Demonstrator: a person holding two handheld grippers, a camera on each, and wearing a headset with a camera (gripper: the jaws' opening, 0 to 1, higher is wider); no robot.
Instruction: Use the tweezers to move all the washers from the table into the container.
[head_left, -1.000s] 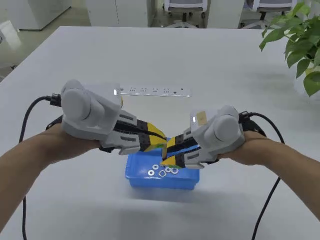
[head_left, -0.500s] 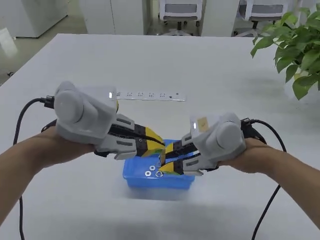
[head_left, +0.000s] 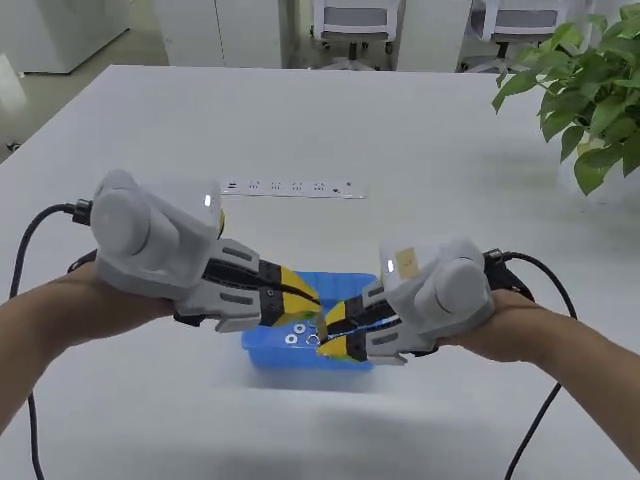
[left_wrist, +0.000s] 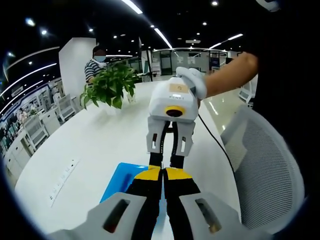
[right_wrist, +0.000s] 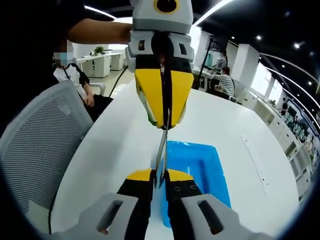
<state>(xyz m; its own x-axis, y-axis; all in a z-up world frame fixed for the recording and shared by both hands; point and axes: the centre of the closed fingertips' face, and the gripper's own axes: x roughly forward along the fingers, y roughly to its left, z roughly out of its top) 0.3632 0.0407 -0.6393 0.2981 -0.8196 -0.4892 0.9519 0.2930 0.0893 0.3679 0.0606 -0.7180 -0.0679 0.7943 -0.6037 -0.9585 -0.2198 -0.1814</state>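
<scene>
— What do we have at the jaws?

— We see the left gripper (right_wrist: 164, 124) clamped on one end of the tweezers (right_wrist: 161, 147), its yellow jaws pressed together with only a thin slit between them. The right gripper (right_wrist: 160, 177) meets it nose to nose. Its jaws are drawn close on the other end of the same tweezers.

— And where do we find the washers?

— In the head view we see a few washers (head_left: 295, 337) lying inside the blue container (head_left: 258, 352), just below the two sets of jaw tips. We cannot tell whether the tweezers carry one.

— What lies around them?

— The container sits on the white table (head_left: 420, 140), on the side nearer to us. Well beyond it we see a white power strip (head_left: 290, 187) lying flat, and a leafy plant (head_left: 585, 90) at the far right. In the right gripper view we also make out a grey mesh chair (right_wrist: 35, 145) beside the table.
</scene>
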